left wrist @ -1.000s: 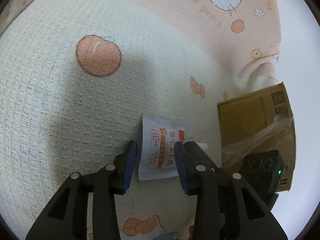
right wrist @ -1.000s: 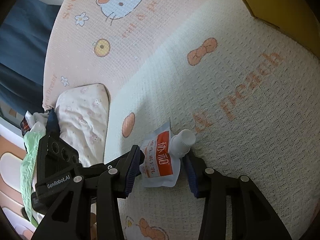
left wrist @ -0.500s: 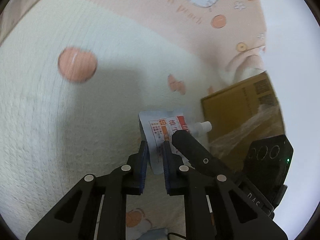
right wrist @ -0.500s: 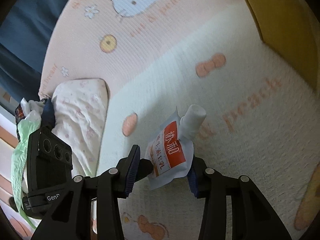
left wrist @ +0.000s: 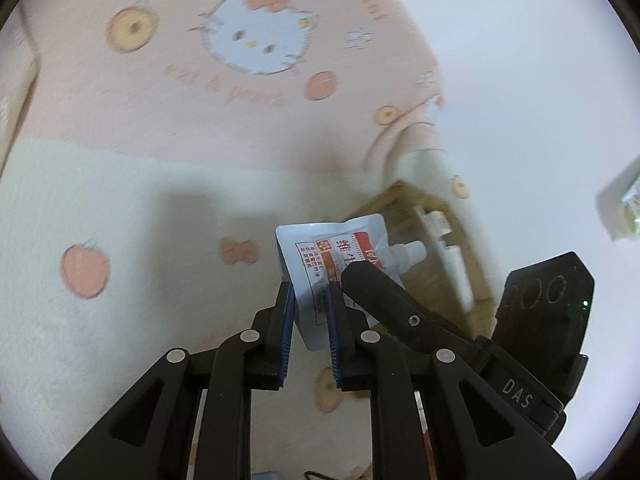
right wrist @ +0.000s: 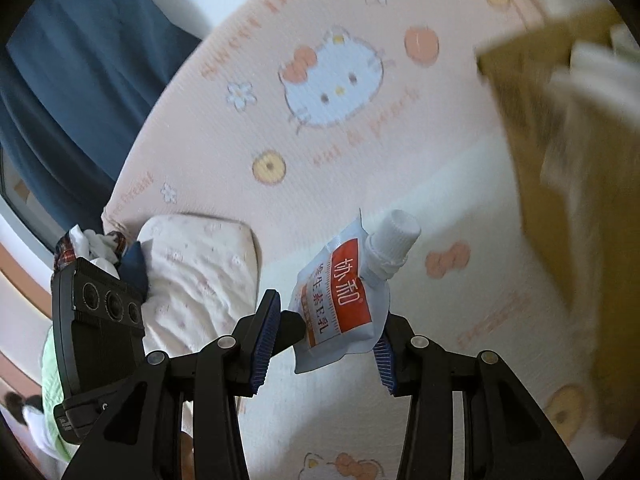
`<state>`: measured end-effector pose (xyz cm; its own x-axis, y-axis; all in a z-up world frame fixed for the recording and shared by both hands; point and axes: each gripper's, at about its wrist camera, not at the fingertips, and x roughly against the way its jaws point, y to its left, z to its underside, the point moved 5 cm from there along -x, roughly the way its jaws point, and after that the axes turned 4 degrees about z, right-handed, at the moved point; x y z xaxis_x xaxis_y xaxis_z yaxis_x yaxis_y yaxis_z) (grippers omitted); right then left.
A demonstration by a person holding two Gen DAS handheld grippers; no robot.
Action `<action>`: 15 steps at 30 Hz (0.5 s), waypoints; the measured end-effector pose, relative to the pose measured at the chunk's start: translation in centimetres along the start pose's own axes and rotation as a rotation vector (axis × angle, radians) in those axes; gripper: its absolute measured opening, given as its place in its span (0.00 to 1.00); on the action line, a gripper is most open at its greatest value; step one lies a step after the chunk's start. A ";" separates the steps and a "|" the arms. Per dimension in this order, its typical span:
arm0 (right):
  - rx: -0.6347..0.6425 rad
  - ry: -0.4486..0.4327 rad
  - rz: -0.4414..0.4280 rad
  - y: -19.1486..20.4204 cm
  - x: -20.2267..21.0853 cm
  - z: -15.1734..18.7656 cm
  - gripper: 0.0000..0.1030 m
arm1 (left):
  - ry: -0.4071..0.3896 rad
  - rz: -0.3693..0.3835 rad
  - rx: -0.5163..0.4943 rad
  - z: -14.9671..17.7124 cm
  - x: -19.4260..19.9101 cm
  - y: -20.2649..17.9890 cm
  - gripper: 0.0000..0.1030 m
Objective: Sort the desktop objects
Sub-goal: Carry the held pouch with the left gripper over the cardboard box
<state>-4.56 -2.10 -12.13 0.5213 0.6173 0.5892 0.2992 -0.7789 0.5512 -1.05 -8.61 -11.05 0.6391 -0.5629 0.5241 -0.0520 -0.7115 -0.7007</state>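
A white spouted pouch (left wrist: 320,256) with a red and orange label hangs in the air above the bed, white cap (left wrist: 408,250) to the right. My left gripper (left wrist: 310,292) has its blue pads on the pouch's lower edge; its jaws are opening slightly with the pouch still between them. One black finger (left wrist: 380,292) of the right gripper lies across the pouch's front. In the right wrist view the pouch (right wrist: 344,300) stands tilted, cap (right wrist: 394,236) up, with my right gripper (right wrist: 326,320) shut across its width. The left gripper's fingertip (right wrist: 292,324) pokes in beside it.
A pink and cream bedspread (left wrist: 160,200) with cat and peach prints lies below. An open cardboard box (left wrist: 440,240) with white tubes inside sits to the right, also the box (right wrist: 560,160). A pillow (right wrist: 200,272), bundled clothes (right wrist: 92,240) and a blue curtain (right wrist: 60,80) are at the left.
The left gripper closed on the pouch, which lay flat on the bed. Both grippers then rose together, and the pouch now hangs clear of the bedspread. The box's inside has come into view.
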 end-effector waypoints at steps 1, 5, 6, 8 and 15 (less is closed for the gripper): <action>0.015 -0.016 0.014 0.3 0.7 -0.5 0.40 | 0.004 0.017 -0.001 -0.2 -0.3 -0.7 0.16; 0.064 -0.061 0.045 0.3 4.1 -3.1 0.40 | 0.010 0.081 -0.030 -1.3 -1.9 -4.2 0.17; 0.071 -0.077 0.052 0.0 4.9 -3.6 0.40 | 0.015 0.089 -0.045 -1.5 -2.4 -5.2 0.17; 0.077 -0.102 0.059 -0.7 6.4 -4.7 0.40 | 0.025 0.100 -0.066 -1.7 -3.3 -6.8 0.17; -0.008 -0.135 0.074 -6.0 10.6 -7.1 0.40 | 0.121 0.135 -0.099 -1.0 -8.0 -12.3 0.17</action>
<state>-6.48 9.93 -5.02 0.6449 0.5372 0.5435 0.2501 -0.8204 0.5142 -6.31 4.17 -6.15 0.5250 -0.6978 0.4873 -0.2094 -0.6609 -0.7207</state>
